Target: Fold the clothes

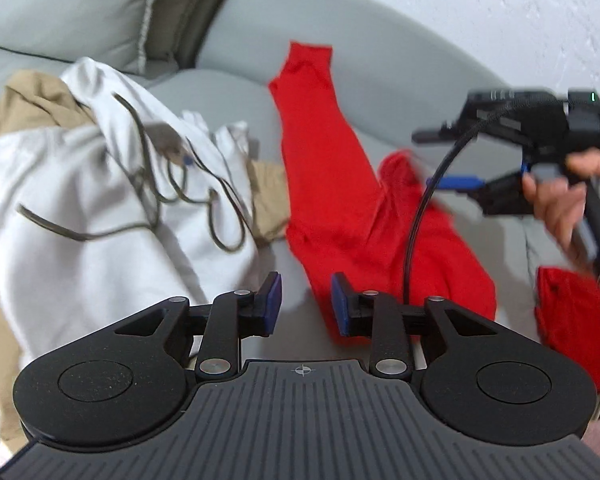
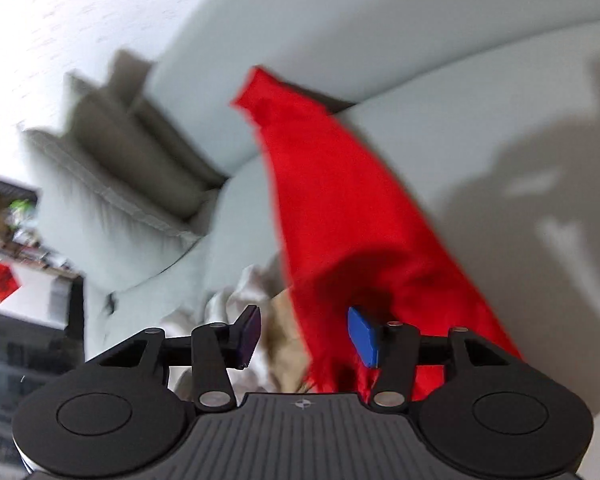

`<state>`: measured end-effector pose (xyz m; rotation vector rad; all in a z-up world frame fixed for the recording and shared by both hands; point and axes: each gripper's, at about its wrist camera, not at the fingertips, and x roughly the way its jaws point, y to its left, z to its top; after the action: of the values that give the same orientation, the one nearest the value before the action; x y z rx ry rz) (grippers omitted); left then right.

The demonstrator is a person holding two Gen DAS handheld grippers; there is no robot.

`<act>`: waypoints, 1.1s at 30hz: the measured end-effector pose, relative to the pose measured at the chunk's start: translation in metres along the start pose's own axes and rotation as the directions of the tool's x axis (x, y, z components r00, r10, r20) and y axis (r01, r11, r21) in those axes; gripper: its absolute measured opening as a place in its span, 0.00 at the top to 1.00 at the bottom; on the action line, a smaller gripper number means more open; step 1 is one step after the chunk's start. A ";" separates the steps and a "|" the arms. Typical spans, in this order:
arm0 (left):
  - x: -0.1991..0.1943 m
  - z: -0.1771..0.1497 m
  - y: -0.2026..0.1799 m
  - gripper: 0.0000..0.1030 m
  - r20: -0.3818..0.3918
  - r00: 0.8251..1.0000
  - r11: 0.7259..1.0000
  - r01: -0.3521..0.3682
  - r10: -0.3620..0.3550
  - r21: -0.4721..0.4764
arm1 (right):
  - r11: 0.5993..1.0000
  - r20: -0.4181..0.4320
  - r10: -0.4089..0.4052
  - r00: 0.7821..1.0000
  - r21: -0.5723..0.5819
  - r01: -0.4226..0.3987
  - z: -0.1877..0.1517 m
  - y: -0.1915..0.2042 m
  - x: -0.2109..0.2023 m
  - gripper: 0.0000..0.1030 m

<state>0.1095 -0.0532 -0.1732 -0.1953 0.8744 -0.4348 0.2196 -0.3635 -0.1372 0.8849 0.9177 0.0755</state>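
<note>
A red garment (image 1: pixel 340 200) lies stretched along the grey sofa seat (image 1: pixel 228 92), one narrow end toward the backrest and its wider part bunched near me. My left gripper (image 1: pixel 304 304) is open just above its near edge, with nothing between the pads. A person's hand (image 1: pixel 560 200) holds my right gripper (image 1: pixel 444 159) over the bunched red cloth. In the right wrist view the right gripper (image 2: pixel 306 336) is open. The red garment (image 2: pixel 340 200) runs close by its blue right pad (image 2: pixel 362 336), and the left pad stands clear of the cloth.
A crumpled white garment (image 1: pixel 80 200) with dark drawstrings lies left of the red one, on top of a tan garment (image 1: pixel 32 100). Grey and brown cushions (image 1: pixel 80 8) lean on the sofa back. A white wall (image 1: pixel 500 8) rises behind.
</note>
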 end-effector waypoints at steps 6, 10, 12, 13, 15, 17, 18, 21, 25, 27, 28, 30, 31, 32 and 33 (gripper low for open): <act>0.022 -0.007 -0.012 0.60 -0.043 0.999 1.000 0.021 -0.021 0.018 | 0.984 0.027 -0.003 1.000 -0.177 0.008 -0.021 -0.026 -0.057 0.38; 0.026 -0.015 -0.032 0.50 -0.018 1.000 0.994 0.010 -0.008 0.111 | 0.929 0.088 -0.187 0.978 -0.309 0.205 -0.053 -0.073 -0.084 0.39; 0.030 -0.019 -0.039 0.50 -0.029 0.999 0.990 0.024 -0.020 0.141 | 0.922 0.064 -0.216 0.974 -0.314 0.225 -0.067 -0.097 -0.083 0.42; 0.033 -0.020 -0.042 0.50 -0.033 0.999 0.987 0.025 -0.021 0.158 | 0.920 0.059 -0.209 0.976 -0.327 0.216 -0.072 -0.104 -0.082 0.42; 0.044 -0.025 -0.053 0.51 -0.048 0.999 0.971 0.003 0.009 0.237 | 0.912 0.055 -0.183 0.982 -0.362 0.191 -0.084 -0.116 -0.079 0.43; 0.055 -0.029 -0.063 0.52 -0.068 0.997 0.951 -0.020 0.043 0.309 | 0.886 0.071 -0.157 0.985 -0.431 0.173 -0.092 -0.116 -0.074 0.42; 0.060 -0.031 -0.066 0.52 -0.078 0.995 0.942 -0.026 0.055 0.334 | 0.868 0.071 -0.148 0.986 -0.470 0.164 -0.094 -0.114 -0.071 0.41; 0.074 -0.036 -0.071 0.58 -0.099 0.992 0.925 -0.037 0.080 0.377 | 0.781 0.045 -0.166 0.985 -0.603 0.160 -0.103 -0.101 -0.058 0.41; 0.079 -0.032 -0.074 0.89 -0.130 0.989 0.934 -0.017 0.068 0.358 | 0.634 0.056 -0.240 0.969 -0.747 0.200 -0.107 -0.085 -0.044 0.88; 0.074 -0.026 -0.077 0.92 -0.140 0.987 0.945 -0.025 0.075 0.327 | 0.596 0.053 -0.267 0.962 -0.776 0.208 -0.108 -0.074 -0.044 0.90; 0.068 -0.023 -0.079 0.93 -0.143 0.987 0.950 -0.025 0.073 0.310 | 0.575 0.059 -0.270 0.961 -0.790 0.211 -0.108 -0.068 -0.049 0.90; 0.053 -0.021 -0.085 0.93 -0.154 0.987 0.962 0.000 0.044 0.273 | 0.573 0.066 -0.267 0.962 -0.792 0.213 -0.105 -0.062 -0.064 0.90; 0.045 -0.022 -0.089 0.93 -0.162 0.986 0.967 0.018 0.025 0.255 | 0.582 0.067 -0.266 0.962 -0.784 0.215 -0.103 -0.061 -0.076 0.90; 0.036 -0.025 -0.094 0.93 -0.171 0.985 0.970 0.038 0.004 0.242 | 0.601 0.062 -0.264 0.962 -0.770 0.215 -0.102 -0.063 -0.090 0.90; 0.027 -0.029 -0.099 0.93 -0.179 0.984 0.970 0.055 -0.013 0.235 | 0.623 0.056 -0.262 0.963 -0.753 0.213 -0.103 -0.066 -0.105 0.90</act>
<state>0.0738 -0.1536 -0.1771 0.0514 0.9849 -0.5921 0.0602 -0.3845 -0.1439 -0.0374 0.9347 0.2394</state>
